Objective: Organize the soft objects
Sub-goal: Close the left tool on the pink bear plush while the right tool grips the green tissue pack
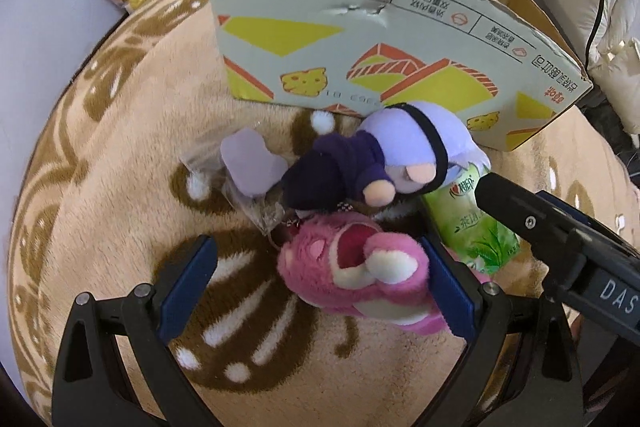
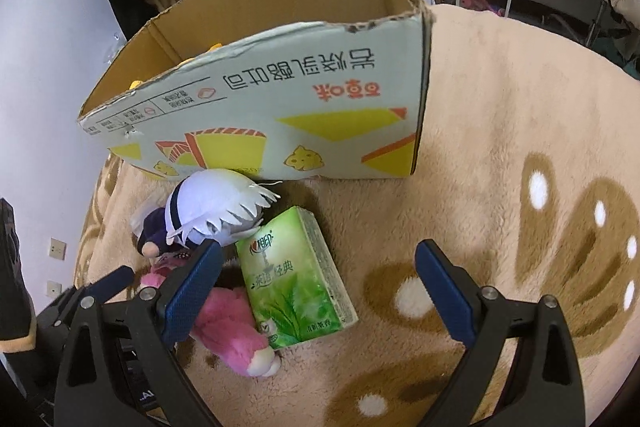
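Spread wide, the left hand-held gripper (image 1: 316, 283) straddles the pink plush (image 1: 356, 275) on the patterned blanket (image 1: 120, 187), its right pad touching the fur. Beside it lie the purple-clad doll (image 1: 380, 163) and green tissue pack (image 2: 296, 279), before the cardboard box (image 2: 280, 99). Right hand-held gripper (image 2: 320, 287) hangs apart, holding nothing.

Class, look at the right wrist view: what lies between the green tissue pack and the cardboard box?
Only bare blanket separates the tissue pack from the cardboard box.
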`<state>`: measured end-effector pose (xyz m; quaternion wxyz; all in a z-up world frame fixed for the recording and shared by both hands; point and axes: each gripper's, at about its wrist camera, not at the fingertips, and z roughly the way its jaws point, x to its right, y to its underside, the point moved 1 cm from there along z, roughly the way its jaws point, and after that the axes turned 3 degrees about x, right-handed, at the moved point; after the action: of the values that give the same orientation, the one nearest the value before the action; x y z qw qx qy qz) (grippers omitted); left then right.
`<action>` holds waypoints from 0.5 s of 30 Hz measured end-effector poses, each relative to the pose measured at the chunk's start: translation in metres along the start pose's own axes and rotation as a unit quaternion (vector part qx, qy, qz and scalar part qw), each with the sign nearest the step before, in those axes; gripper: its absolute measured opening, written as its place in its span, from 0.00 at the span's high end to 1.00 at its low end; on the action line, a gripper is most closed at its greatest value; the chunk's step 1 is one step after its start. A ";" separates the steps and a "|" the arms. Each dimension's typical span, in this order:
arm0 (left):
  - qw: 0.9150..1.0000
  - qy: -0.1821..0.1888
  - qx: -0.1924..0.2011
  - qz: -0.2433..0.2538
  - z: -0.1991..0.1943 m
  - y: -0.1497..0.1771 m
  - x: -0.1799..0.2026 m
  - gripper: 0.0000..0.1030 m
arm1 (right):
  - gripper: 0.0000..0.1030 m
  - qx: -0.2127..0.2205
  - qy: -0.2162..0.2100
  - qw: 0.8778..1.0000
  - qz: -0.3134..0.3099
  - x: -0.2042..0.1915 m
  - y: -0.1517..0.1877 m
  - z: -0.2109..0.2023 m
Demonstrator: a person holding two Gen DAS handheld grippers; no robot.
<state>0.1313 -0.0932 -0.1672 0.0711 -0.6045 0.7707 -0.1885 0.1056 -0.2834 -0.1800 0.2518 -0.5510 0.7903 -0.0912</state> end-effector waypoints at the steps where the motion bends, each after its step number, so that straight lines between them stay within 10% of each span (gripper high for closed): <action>1: 1.000 0.006 -0.004 -0.002 0.002 0.001 -0.001 0.05 | 0.02 -0.002 0.002 1.000 0.001 0.000 0.001 0.001; 15: 0.998 0.043 -0.017 -0.036 0.016 0.011 -0.017 0.05 | 0.07 -0.034 -0.015 0.999 0.004 -0.002 0.004 0.021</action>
<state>0.1307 -0.0782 -0.1884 0.0207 -0.6241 0.7539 -0.2042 0.1132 -0.2776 -0.1990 0.2449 -0.5572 0.7916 -0.0547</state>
